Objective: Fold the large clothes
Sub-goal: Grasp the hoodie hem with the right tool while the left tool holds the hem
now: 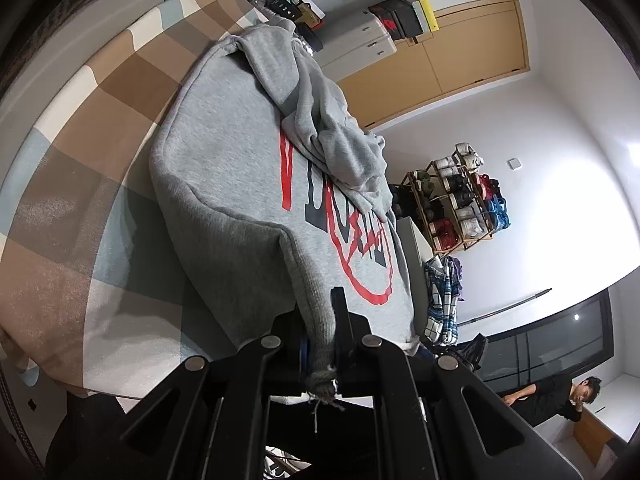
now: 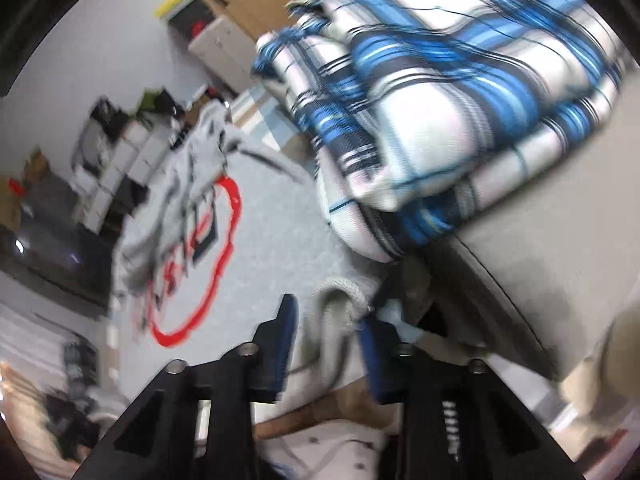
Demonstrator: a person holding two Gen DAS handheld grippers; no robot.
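Two garments occupy the checked bedspread (image 1: 100,128). Open bedspread lies beside the grey sweatshirt (image 1: 224,168) on the side away from the room, out to the curved mattress edge; on the opposite side the sweatshirt's long edge runs close to the bed's border, with a pale box (image 1: 414,240) just beyond it. Further off stand a wooden door (image 1: 460,48) and a shoe rack (image 1: 460,204) against the wall.

The sweatshirt lies spread along the bed, printed side up, with a red ring and dark lettering (image 1: 360,248) showing. One sleeve (image 1: 320,120) is folded across the chest, rumpled. The ribbed hem corner rises off the surface.

The left gripper (image 1: 320,336) is clamped tight on that ribbed hem corner, frayed threads hanging below the pads.

The right wrist view is blurred. The right gripper (image 2: 324,332) stands partly apart, with a ribbed grey cuff or hem (image 2: 344,300) between the fingers; whether the pads press on it cannot be told. A folded blue plaid shirt (image 2: 440,92) sits just beyond, on a pale raised surface (image 2: 560,240).
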